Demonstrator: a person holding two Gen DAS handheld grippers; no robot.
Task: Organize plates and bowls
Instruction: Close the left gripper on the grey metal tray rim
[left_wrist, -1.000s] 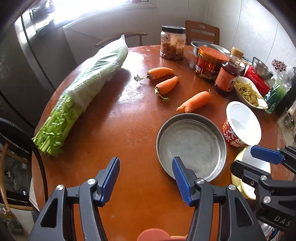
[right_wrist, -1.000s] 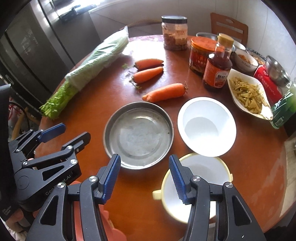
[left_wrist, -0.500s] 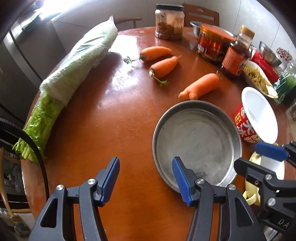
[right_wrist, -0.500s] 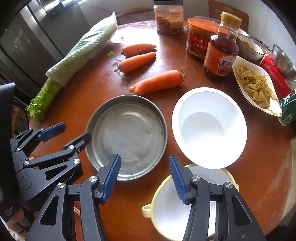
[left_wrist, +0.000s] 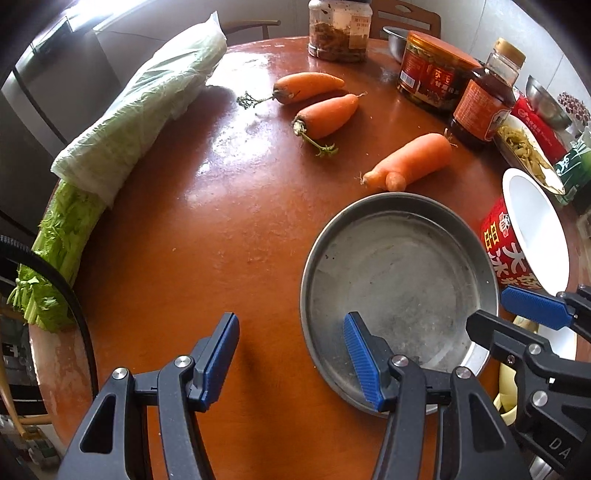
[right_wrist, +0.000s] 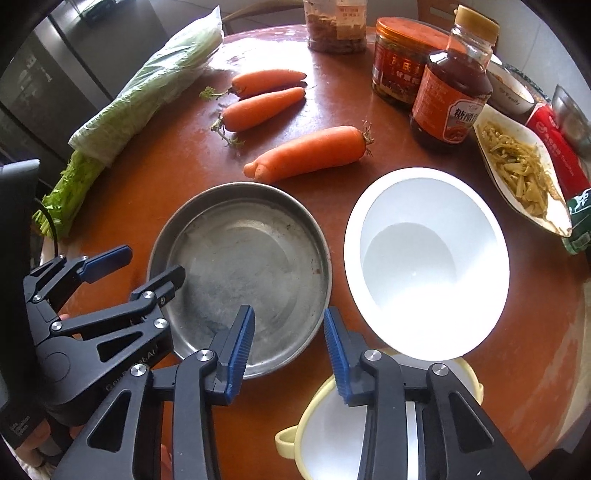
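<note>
Both grippers spread over the metal plate

The left gripper (left_wrist: 291, 354) straddles the metal plate's (left_wrist: 399, 273) near rim, likely to pinch it; right gripper (right_wrist: 290, 345) fingers, also spread, hover between plate, white bowl (right_wrist: 428, 266) and yellow bowl (right_wrist: 332, 435) beneath.

table (left_wrist: 229, 229) red-brown | metal plate (right_wrist: 240, 266) dull grey | bowl (right_wrist: 428, 266) white | carrots (right_wrist: 310, 153) orange

Yellow-rimmed bowl (right_wrist: 325, 435) partly behind right gripper (right_wrist: 290, 352), cut by edge
</note>
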